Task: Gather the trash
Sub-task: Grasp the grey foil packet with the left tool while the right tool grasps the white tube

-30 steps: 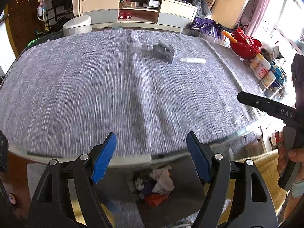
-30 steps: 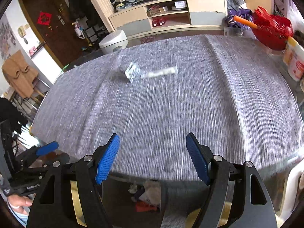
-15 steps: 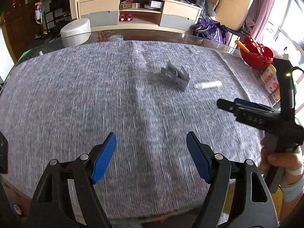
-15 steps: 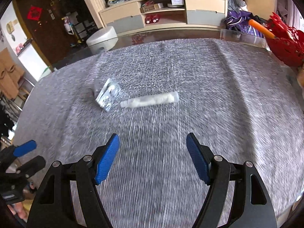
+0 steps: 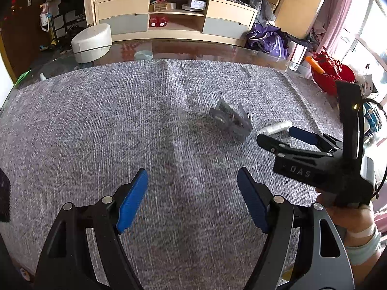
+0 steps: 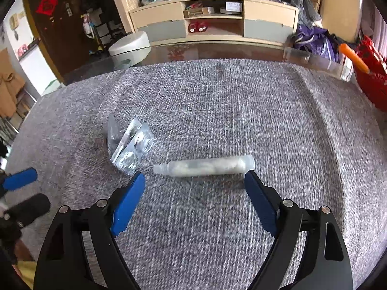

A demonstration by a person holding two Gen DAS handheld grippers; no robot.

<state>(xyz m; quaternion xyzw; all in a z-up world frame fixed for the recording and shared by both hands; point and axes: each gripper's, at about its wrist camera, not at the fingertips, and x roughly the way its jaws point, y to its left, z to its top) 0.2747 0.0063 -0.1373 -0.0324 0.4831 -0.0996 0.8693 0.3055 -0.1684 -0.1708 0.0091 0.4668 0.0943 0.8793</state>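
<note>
A crumpled silver blister pack (image 6: 130, 145) and a clear plastic tube (image 6: 205, 166) lie side by side on the grey cloth. My right gripper (image 6: 194, 186) is open, its fingertips just short of the tube on either side. In the left wrist view the blister pack (image 5: 231, 122) and the tube (image 5: 275, 128) lie ahead to the right. My left gripper (image 5: 192, 183) is open and empty, well short of them. The right gripper (image 5: 275, 136) shows there at the tube's end.
The grey cloth (image 5: 96, 120) covers a glass table. A red basket (image 5: 331, 75) stands at its right edge, also in the right wrist view (image 6: 372, 79). Beyond are a white stool (image 5: 92, 42) and a low cabinet (image 5: 174, 21).
Both grippers have moved forward over the table from its near edge, where a bin of trash showed below. The right gripper has closed in on the tube. Both stay open.
</note>
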